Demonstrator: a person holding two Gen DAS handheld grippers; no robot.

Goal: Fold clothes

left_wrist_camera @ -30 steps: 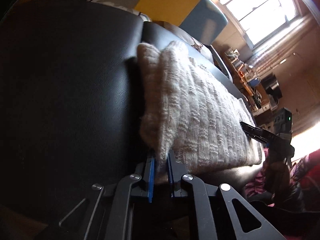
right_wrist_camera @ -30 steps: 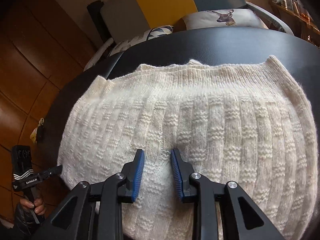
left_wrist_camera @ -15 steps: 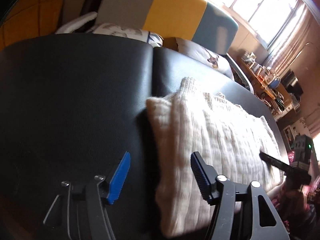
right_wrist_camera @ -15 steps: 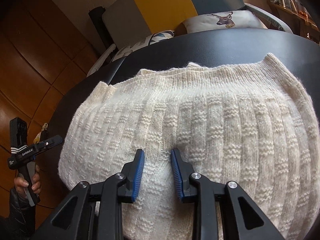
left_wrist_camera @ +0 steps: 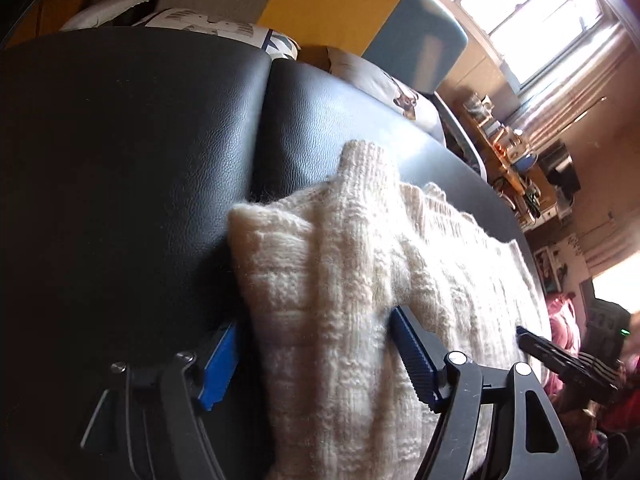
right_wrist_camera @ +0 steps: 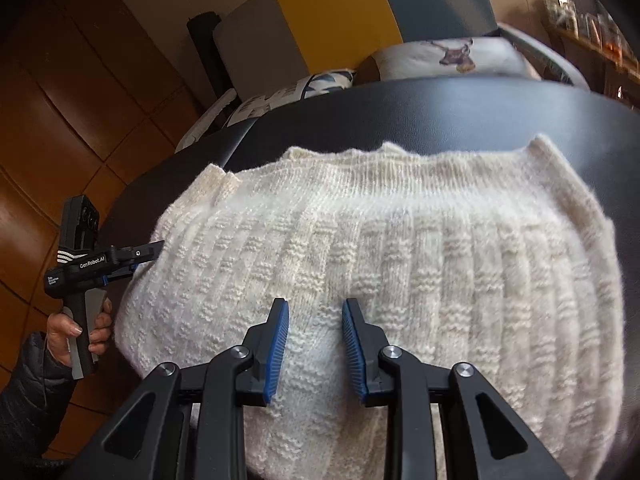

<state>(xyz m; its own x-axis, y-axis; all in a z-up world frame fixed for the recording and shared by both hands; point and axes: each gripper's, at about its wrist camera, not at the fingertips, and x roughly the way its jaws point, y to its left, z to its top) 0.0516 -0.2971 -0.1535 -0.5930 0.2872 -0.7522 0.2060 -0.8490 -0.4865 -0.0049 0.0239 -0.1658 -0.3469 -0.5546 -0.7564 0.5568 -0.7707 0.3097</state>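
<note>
**Cream knit sweater folded on the black cushion, both grippers at its near edge**

So the sweater is a chunky cream knit with a blocky rib pattern, lying folded flat on a black leather cushion. It covers most of the near half of the cushion, with its ribbed hem running along the far side and bare black leather past that. A seam splits the cushion in two, and the sweater's left end sits just right of that seam in the left wrist view.

The left gripper is spread wide, its blue pads on either side of the sweater's left corner: one pad down against the leather, the other on top of the knit. The fabric bulges up between them, not pinched.

The right gripper is at the near edge around the middle, jaws at a medium gap with a hump of knit between the pads. Can't tell whether the pads actually press on it.

A hand in a dark puffy sleeve holds the left gripper's handle. Behind the cushion there's a yellow and grey-blue sofa back with a deer-print pillow.
</note>
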